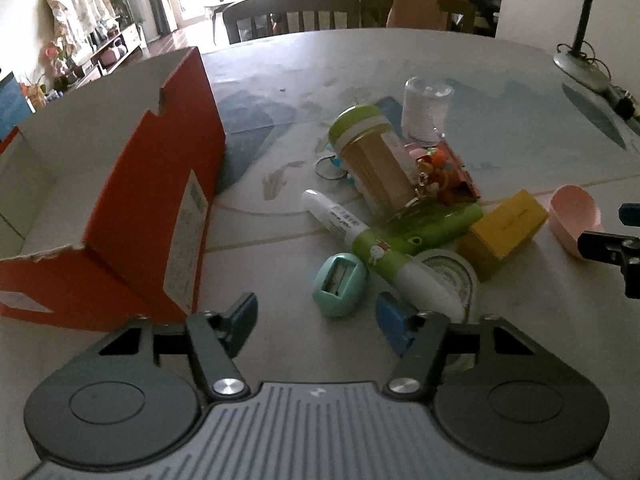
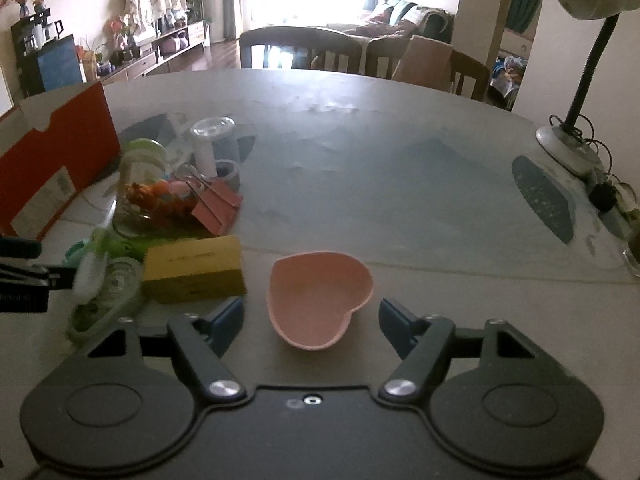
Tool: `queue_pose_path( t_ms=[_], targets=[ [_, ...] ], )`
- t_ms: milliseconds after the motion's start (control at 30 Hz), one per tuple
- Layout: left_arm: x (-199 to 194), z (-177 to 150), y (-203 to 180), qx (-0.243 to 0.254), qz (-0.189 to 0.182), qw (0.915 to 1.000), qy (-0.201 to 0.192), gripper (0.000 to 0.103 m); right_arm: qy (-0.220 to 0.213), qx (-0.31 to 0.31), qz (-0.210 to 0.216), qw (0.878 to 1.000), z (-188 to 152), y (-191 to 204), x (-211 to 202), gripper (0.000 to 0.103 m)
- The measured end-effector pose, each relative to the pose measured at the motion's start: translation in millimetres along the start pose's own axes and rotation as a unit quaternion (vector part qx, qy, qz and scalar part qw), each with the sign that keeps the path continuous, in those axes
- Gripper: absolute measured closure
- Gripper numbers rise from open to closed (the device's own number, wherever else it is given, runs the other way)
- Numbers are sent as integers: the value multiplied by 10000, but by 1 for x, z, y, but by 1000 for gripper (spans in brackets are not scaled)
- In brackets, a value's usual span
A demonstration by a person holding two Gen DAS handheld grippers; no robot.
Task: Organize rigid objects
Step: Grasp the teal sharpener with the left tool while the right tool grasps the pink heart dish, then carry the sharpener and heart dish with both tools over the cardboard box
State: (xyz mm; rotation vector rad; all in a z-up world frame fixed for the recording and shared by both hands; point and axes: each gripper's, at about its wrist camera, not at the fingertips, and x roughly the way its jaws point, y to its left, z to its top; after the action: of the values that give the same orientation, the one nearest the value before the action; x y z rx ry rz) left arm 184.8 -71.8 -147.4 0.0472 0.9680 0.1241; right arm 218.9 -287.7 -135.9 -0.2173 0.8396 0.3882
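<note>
My left gripper stands open low over the table, and a teal pencil sharpener lies just ahead between its blue fingers, untouched. A green-and-white tube runs past the right finger over a tape roll. Behind them lie a yellow box, a green-lidded jar on its side and a red clip. My right gripper is open around a pink heart-shaped dish, with its pads clear of the rim. An open orange shoebox stands at the left.
A clear-capped white container stands behind the pile. A desk lamp with cables sits at the table's right edge. Chairs stand along the far side. The yellow box lies close left of the dish.
</note>
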Motion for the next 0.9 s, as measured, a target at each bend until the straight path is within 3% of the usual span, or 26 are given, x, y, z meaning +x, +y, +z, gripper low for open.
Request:
queue_pose_path(
  t_ms=[200,367,500,900],
  targets=[
    [14,5,0,-136,-163,9997,115,41,140,-100,-13,9999,4,0,20,32],
    [15,10,-2,-97,-337,9993,93,60,228,-33,4,9997,6,-5,30,36],
    [14,10,-5,-98,-382,9992,96,70,220,-25,28,9998,7,-8,30,36],
    [2,7,-1,-303,-482,9984,53,71,69,-96,54,9999,6,-9,8,37]
  ],
)
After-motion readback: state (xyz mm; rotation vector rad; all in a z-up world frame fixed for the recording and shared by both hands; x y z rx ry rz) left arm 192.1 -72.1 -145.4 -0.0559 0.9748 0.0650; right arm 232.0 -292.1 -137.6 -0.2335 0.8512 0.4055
